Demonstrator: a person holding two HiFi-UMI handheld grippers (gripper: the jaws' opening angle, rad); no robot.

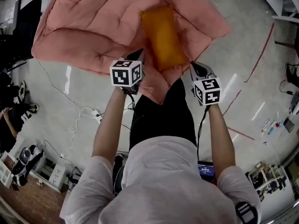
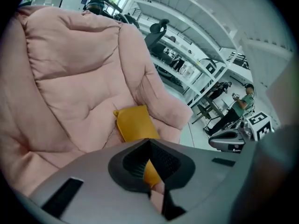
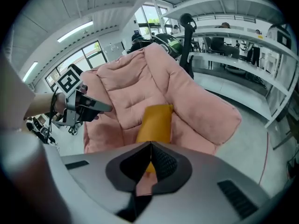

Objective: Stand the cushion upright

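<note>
An orange cushion (image 1: 163,38) lies flat in the seat of a big pink padded lounge chair (image 1: 88,27) on the floor. My left gripper (image 1: 139,56) hangs shut and empty just left of the cushion's near end. On the other side of that end my right gripper (image 1: 195,68) is also shut and empty. In the left gripper view the cushion (image 2: 133,124) shows past the closed tips (image 2: 149,143). The right gripper view has the cushion (image 3: 156,120) straight beyond its closed tips (image 3: 150,146), with the left gripper (image 3: 86,107) at the chair's left.
A white power strip with cables (image 1: 96,115) lies on the pale floor left of the person's legs. Red tape lines (image 1: 261,50) cross the floor at right. Shelving (image 2: 210,55), an office chair (image 2: 159,31) and a standing person (image 2: 243,101) are behind the lounge chair.
</note>
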